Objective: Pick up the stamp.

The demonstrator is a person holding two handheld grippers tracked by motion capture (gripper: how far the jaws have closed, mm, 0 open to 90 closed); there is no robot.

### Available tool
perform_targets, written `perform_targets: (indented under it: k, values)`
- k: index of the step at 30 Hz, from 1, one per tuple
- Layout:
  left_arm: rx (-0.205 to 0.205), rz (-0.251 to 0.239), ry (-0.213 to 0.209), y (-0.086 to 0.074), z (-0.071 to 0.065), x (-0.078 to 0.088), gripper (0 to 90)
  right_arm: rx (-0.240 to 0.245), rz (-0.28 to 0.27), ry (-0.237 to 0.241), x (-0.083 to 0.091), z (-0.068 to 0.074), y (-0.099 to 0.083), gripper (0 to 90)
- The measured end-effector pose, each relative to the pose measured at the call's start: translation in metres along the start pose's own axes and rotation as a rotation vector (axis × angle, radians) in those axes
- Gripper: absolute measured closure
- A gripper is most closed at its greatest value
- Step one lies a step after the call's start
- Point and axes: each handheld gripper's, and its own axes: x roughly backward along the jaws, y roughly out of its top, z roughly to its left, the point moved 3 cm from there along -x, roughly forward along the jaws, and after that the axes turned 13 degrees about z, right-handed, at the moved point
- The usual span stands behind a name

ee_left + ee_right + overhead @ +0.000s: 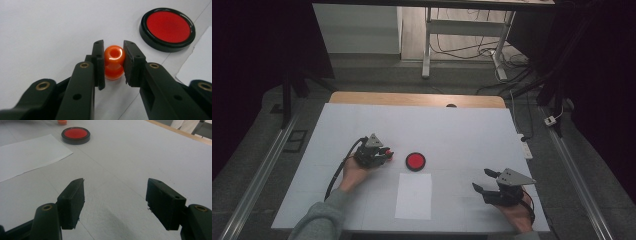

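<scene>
A glossy orange bead (114,62), round with a hole in its top and a second bulge below, sits between the jaws of my left gripper (113,61). The pads touch both of its sides, so the gripper is shut on it, low over the white table. From above, my left gripper (384,154) lies left of a red disc with a black rim (415,161). That disc (167,28) is just beyond the bead to the right. My right gripper (481,179) rests open near the table's front right, and nothing is between its jaws (116,195).
A white paper sheet (413,196) lies in front of the red disc (75,133), between the two hands. The white table cover (452,130) ends at a wooden strip at the far edge. Cables and table legs stand on the floor beyond.
</scene>
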Motion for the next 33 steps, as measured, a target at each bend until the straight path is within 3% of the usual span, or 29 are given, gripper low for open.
perform_targets:
  k: [14, 17, 33]
  values:
    - [-0.005, -0.028, -0.026, 0.000, -0.003, 0.010, 72.4, -0.003, -0.007, -0.001, 0.001, 0.000, 0.001, 31.2]
    - [0.004, -0.048, -0.056, 0.001, -0.004, 0.014, 72.4, -0.003, -0.008, 0.000, 0.001, 0.000, 0.001, 31.4]
    - [-0.007, -0.092, -0.051, -0.001, -0.008, 0.037, 72.3, -0.010, -0.007, -0.007, 0.002, -0.001, 0.000, 32.2]
